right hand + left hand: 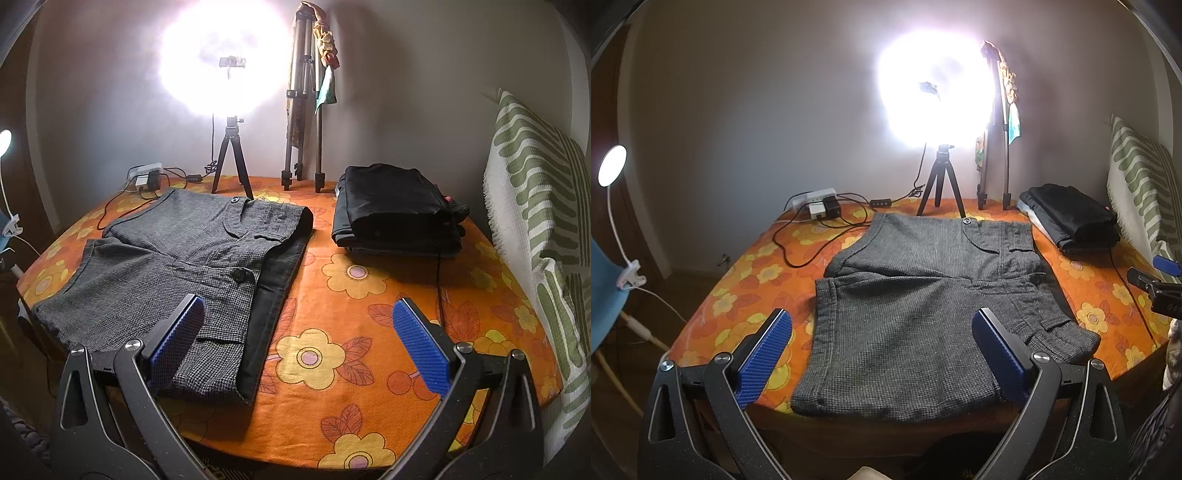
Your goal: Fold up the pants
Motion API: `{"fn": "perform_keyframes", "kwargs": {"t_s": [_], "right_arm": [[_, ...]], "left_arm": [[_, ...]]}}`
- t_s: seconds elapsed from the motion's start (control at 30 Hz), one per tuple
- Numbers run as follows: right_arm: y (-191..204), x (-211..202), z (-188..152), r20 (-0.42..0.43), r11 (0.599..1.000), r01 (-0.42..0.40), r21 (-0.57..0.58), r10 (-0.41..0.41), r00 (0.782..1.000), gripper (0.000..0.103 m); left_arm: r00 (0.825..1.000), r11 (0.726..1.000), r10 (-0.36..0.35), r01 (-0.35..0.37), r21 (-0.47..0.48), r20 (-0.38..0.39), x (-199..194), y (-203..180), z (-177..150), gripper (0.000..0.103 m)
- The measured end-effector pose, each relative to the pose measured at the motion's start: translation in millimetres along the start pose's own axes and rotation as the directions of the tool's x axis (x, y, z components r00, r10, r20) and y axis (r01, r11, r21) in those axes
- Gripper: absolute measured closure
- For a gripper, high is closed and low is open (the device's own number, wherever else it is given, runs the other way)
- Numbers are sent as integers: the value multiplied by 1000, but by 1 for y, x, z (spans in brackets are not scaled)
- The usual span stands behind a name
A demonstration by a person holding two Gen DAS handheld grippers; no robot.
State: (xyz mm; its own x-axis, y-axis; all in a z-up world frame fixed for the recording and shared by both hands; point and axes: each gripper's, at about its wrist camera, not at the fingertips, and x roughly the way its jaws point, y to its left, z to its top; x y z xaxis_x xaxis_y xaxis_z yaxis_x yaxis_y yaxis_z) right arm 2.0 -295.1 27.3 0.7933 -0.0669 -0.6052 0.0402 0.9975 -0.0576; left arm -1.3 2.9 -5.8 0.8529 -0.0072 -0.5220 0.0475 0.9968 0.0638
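Both claws are held wide and empty: left gripper [882, 354], right gripper [299, 350]. Grey houndstooth woven pants [923, 295] are spread flat ahead of the left claw, on an orange flowered tablecloth [354, 369]. Soft, limp handling is expected; edge grasps are advised.

Grey tweed pants [923, 295] lie flat on the tabletop [351, 387], folded, waistband buttons showing, dark lining peeking out along the edge toward the black clothes stack [395, 206].
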Motion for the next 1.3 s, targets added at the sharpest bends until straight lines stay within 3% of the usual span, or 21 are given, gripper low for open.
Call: {"fn": "perform_keyframes", "kwargs": {"t_s": [0.2, 0.5, 0.63, 0.77, 0.87, 1.0, 1.13, 1.3], "right_arm": [[2, -1, 0, 1, 1000, -4, -4, 4, 1000, 0], [9, -4, -2, 8, 999, -36, -34, 36, 999, 2], [14, -3, -6, 5, 994, -88, -65, 88, 996, 2], [25, -1, -12, -8, 980, -153, -128, 153, 988, 4], [30, 1, -18, -27, 955, -246, -165, 244, 969, 7], [41, 6, -25, -96, 919, -326, -220, 312, 945, 7], [63, 18, -39, -210, 859, -383, -340, 328, 921, 19], [88, 23, -57, -281, 773, -419, -476, 318, 905, 24]], "left_arm": [[1000, 1000, 6, -6, 2, -5, 1, 2, -4, 6], [999, 1000, 7, -7, -20, -36, 6, 14, -13, 15], [999, 1000, 3, -3, 0, -40, 8, 18, -16, 19], [997, 999, -49, 50, 8, -52, 12, 25, -21, 23], [994, 996, -75, 78, 46, -80, 15, 29, -27, 29], [990, 988, -58, 74, 135, -125, 17, 33, -36, 30], [981, 973, -57, 96, 210, -185, 22, 37, -48, 31], [960, 951, -70, 146, 273, -270, 32, 39, -66, 31]]}}
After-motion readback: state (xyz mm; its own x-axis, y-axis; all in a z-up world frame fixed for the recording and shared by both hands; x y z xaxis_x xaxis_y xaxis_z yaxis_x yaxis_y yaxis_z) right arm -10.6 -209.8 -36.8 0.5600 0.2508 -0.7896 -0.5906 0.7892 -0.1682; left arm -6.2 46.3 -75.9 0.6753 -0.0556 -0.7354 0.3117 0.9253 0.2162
